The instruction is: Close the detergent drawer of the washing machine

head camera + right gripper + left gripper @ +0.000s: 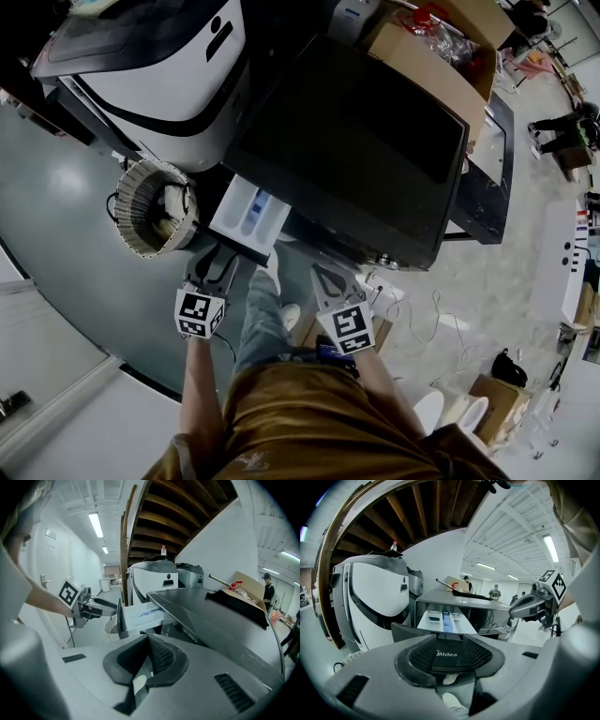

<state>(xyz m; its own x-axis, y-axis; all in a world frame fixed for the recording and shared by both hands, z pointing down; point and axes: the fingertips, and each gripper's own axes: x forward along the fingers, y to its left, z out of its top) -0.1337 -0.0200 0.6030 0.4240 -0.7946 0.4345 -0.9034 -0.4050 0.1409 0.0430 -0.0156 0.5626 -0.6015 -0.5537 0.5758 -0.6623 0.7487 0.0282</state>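
Observation:
The dark-topped washing machine (356, 150) has its white detergent drawer (248, 214) pulled out toward me, a blue compartment showing inside. In the left gripper view the drawer (445, 620) lies straight ahead, and its dark front panel with a logo fills the gap between the jaws. My left gripper (222, 255) is open, its tips right at that front panel. In the right gripper view, the left gripper (101, 607) meets the panel edge of the drawer (140, 616). My right gripper (330, 272) hangs shut and empty to the drawer's right, below the machine's front edge.
A large white and black appliance (159, 66) stands left of the washer, with a round ribbed basket (155, 208) on the floor beside the drawer. An open cardboard box (431, 56) sits behind the washer. Cables (422, 309) trail on the floor at right. My shoes (272, 272) are under the drawer.

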